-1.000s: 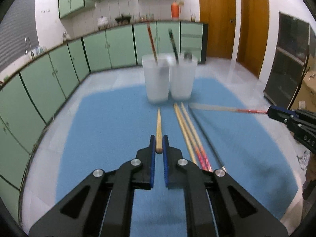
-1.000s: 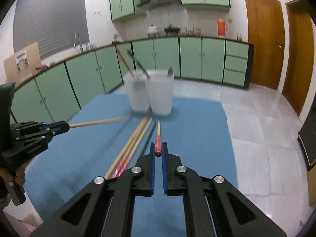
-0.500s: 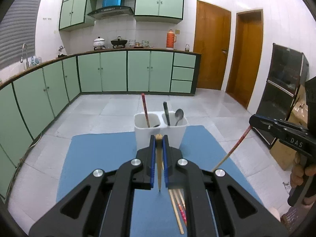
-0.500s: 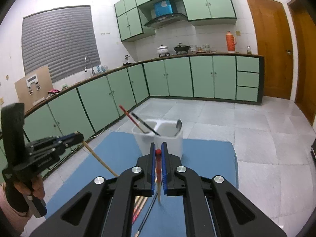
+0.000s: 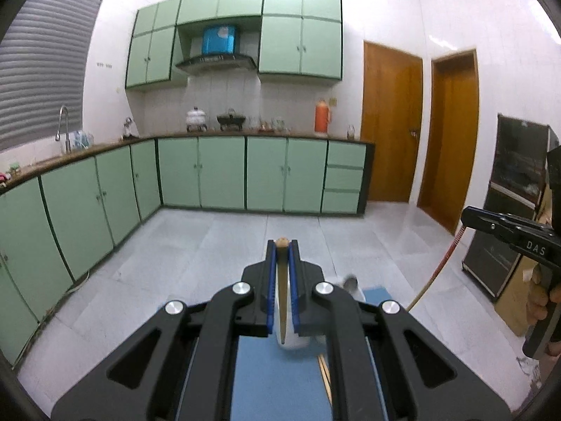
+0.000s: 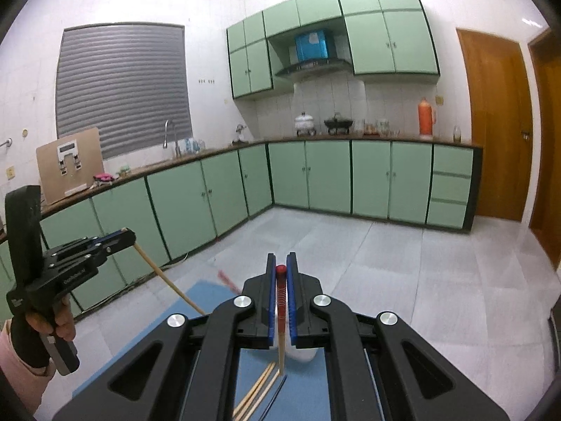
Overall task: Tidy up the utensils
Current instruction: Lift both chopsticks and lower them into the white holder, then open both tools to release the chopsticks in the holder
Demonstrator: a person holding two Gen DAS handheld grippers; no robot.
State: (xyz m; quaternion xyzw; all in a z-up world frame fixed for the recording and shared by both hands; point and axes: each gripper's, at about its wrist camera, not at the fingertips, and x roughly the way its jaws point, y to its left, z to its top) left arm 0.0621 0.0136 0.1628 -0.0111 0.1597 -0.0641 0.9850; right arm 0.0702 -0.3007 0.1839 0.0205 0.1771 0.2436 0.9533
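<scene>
- Left gripper (image 5: 282, 245) is clamped on a plain wooden chopstick (image 5: 282, 301), tip hanging down over the blue mat (image 5: 259, 379).
- Right gripper (image 6: 281, 268) is pinching a red-topped chopstick (image 6: 281, 315) the same way, tip down.
- A few more chopsticks (image 6: 257, 391) lie on the mat.
- White holder (image 5: 294, 343) sits mostly hidden behind the fingers.

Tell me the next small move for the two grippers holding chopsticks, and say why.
Probably lower both and steer the tips toward the white holder. The left gripper is shut on a plain wooden chopstick and the right gripper on a red-topped chopstick; both sticks hang tip-down above the blue mat, near the holder, where loose chopsticks remain.
</scene>
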